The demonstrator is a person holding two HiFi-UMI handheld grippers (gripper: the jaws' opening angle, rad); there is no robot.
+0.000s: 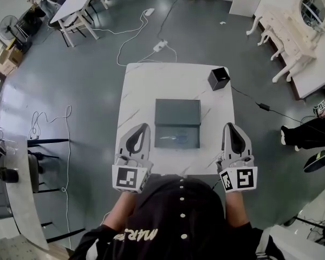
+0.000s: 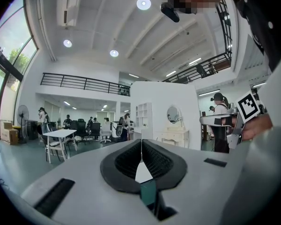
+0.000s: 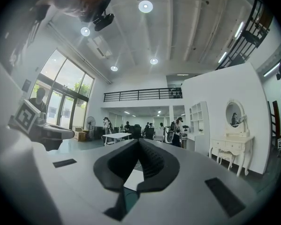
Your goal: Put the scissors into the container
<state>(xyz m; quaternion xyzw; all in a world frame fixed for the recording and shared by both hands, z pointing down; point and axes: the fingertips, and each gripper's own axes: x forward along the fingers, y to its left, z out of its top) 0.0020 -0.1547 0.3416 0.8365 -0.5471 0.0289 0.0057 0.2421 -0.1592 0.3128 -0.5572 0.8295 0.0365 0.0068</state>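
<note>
The left gripper [image 1: 144, 127] and the right gripper [image 1: 229, 125] hover over the near edge of the white table [image 1: 138, 83], 1 on each side of a flat dark box [image 1: 177, 111]. Both have their jaws pressed together with nothing between them, as each gripper view confirms.

The scissors [image 1: 173, 139] show only as a faint pale shape on the near half of that box, between the 2 grippers and touched by neither. A small black square cup [image 1: 219, 78] stands well apart at the far right corner of the table.

If the flat box is the container, the job looks done and the grippers are simply parked. If the cup is meant, everything is left: pick up, carry, drop in. The pictures do not settle which.

The long axis of the scissors runs roughly across the table, left to right. Which end is the tip is too small to tell.
</note>
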